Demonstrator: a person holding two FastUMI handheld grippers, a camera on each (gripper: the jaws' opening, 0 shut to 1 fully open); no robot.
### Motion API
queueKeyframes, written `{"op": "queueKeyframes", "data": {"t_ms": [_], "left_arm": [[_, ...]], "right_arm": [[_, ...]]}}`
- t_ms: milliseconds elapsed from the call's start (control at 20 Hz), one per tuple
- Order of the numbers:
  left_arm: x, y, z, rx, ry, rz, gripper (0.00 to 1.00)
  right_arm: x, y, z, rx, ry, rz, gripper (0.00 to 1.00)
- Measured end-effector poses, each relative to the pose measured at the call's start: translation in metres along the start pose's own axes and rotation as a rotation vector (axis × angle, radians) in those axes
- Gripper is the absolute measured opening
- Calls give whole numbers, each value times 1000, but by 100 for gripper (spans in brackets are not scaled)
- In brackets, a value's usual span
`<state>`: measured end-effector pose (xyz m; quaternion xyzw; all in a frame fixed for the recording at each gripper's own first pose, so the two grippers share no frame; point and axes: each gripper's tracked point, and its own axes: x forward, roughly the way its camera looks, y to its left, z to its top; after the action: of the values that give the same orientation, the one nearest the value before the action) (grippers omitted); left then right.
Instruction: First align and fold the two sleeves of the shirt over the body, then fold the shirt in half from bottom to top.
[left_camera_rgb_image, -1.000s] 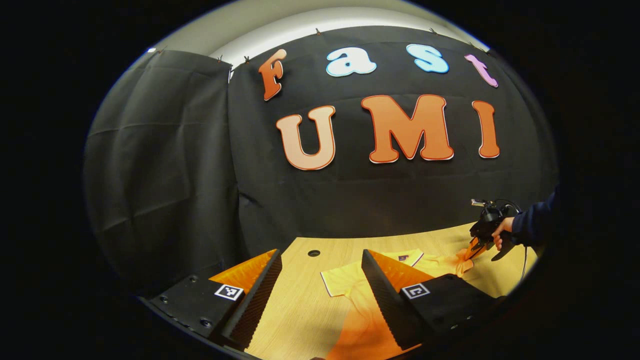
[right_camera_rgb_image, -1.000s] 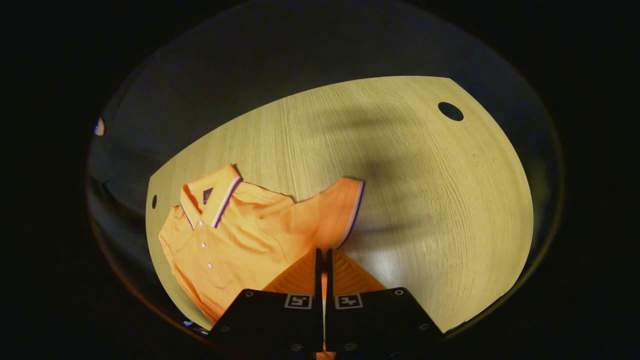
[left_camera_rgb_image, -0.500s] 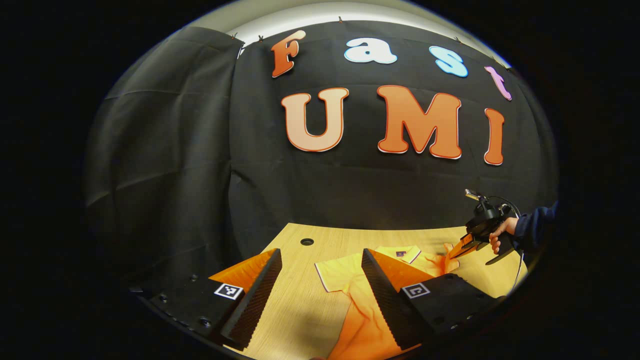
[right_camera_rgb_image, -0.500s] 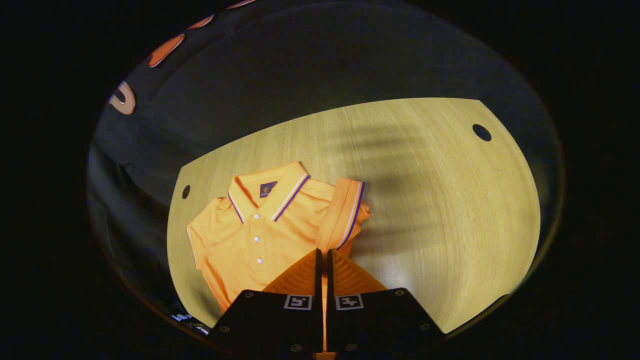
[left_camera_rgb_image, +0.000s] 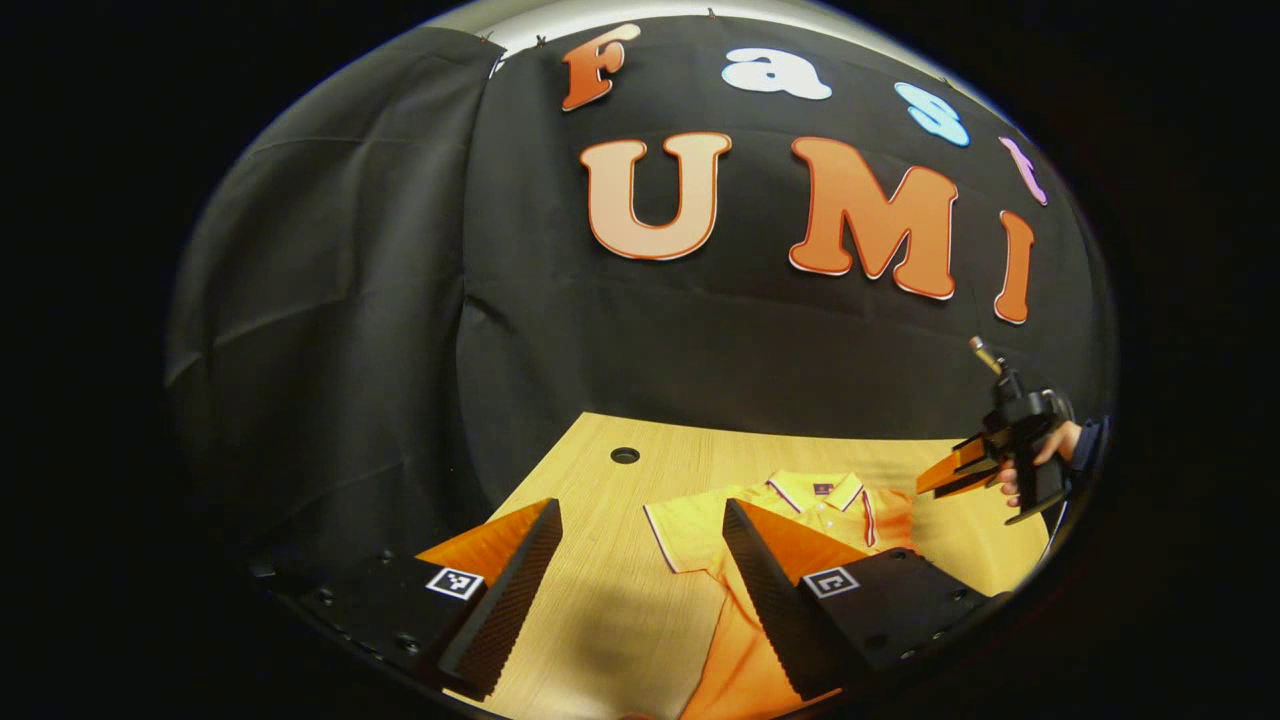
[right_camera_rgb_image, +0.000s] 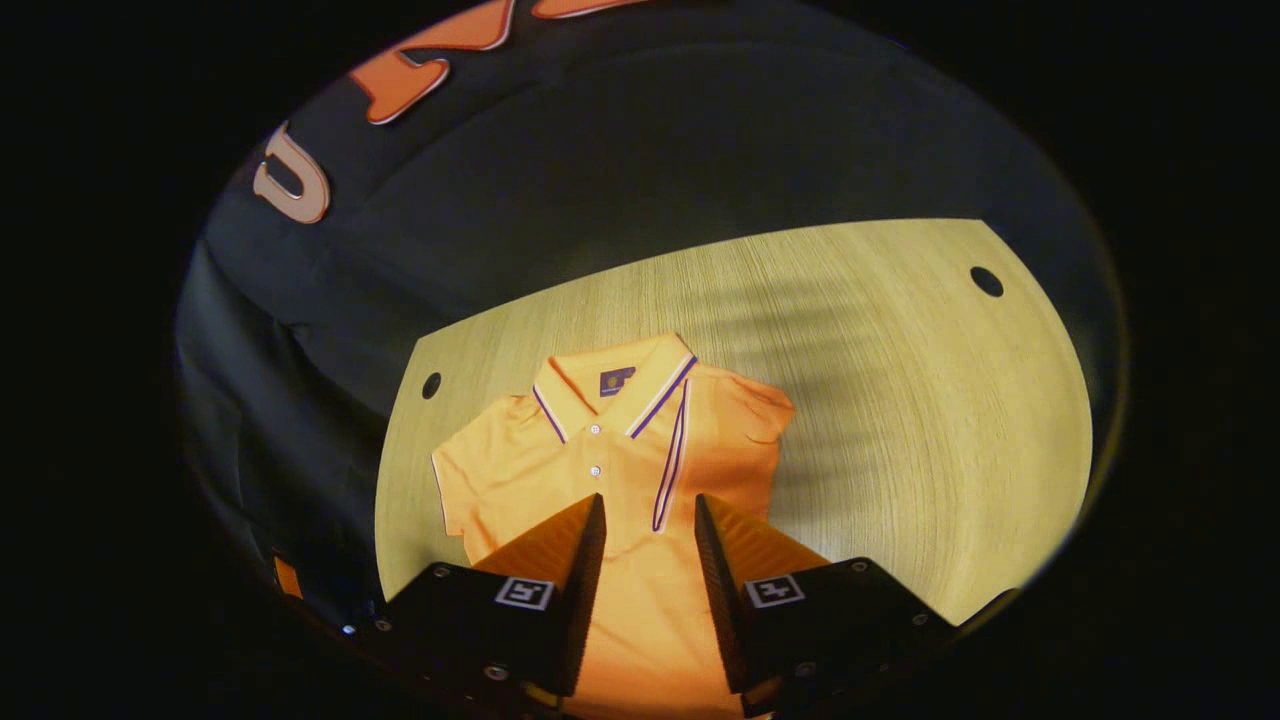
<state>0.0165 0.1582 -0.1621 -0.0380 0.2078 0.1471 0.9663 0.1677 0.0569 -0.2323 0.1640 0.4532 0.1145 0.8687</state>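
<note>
An orange polo shirt (right_camera_rgb_image: 610, 470) lies flat on the wooden table (right_camera_rgb_image: 900, 400), collar (right_camera_rgb_image: 612, 385) toward the far side. One sleeve (right_camera_rgb_image: 725, 440) lies folded over the body, its striped cuff beside the button placket. The other sleeve (right_camera_rgb_image: 465, 485) still spreads out sideways. My right gripper (right_camera_rgb_image: 650, 502) hovers open above the shirt's middle, holding nothing. The left gripper view shows that gripper (left_camera_rgb_image: 925, 488) held in a hand (left_camera_rgb_image: 1040, 460) above the shirt's (left_camera_rgb_image: 700, 525) far side. My left gripper (left_camera_rgb_image: 640, 512) is wide open above the spread sleeve's side, empty.
The table has two round cable holes (right_camera_rgb_image: 986, 281) (right_camera_rgb_image: 431, 385), one near each far corner. Black cloth wall (left_camera_rgb_image: 400, 300) closes the back and side right behind the table. Bare wood (left_camera_rgb_image: 590, 500) lies beside the shirt.
My right gripper carried the sleeve across onto the shirt's body, opened and let it go, then lifted away. The left gripper shifted slightly and stayed open.
</note>
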Motion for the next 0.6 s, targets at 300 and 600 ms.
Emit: {"op": "queueKeyframes", "data": {"t_ms": [300,600], "left_arm": [[83,-31,-24,-21,186,-137,100],[166,-52,-75,-68,488,-166,97]], "right_arm": [[-78,-19,8,-51,-222,-100,89],[-157,-56,-18,-20,-378,-245,93]]}}
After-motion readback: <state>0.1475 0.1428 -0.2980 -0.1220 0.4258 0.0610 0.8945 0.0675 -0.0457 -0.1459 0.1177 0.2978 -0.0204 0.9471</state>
